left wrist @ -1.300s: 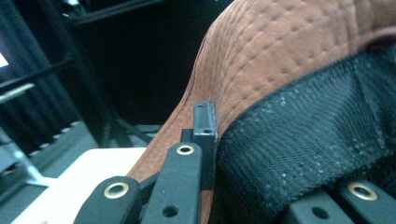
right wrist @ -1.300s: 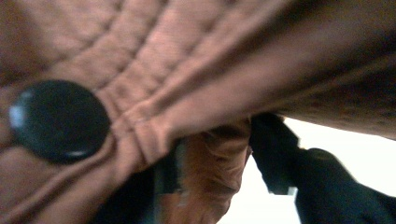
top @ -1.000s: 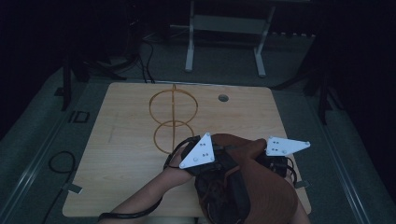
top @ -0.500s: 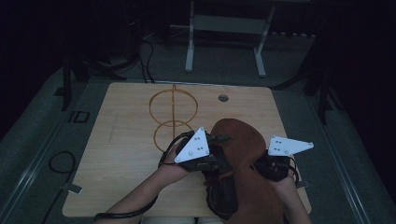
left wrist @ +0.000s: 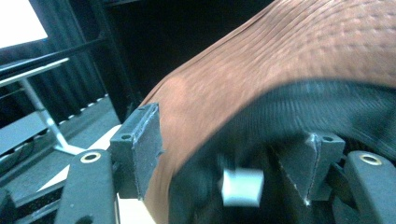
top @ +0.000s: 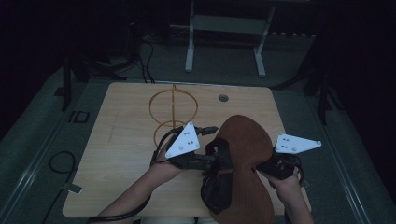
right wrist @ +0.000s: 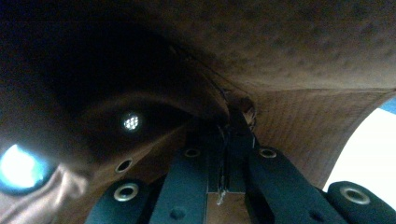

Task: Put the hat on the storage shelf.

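A brown cap with a dark lining hangs above the table's near right part. My right gripper is shut on its edge; in the right gripper view the jaws pinch the brown fabric from inside the cap. My left gripper sits at the cap's left side. Its jaws have just been opening and now stand open, with the cap's rim loose between the pads and a small white tag hanging there.
A gold wire stand with two rings rises from the wooden table beyond the left gripper. A round grommet lies near the far edge. A metal frame and cables are on the floor around the table.
The left gripper's jaws have opened off the cap and the hand has drifted left. The cap has spread and risen toward the table's middle, with the right gripper staying shut on it.
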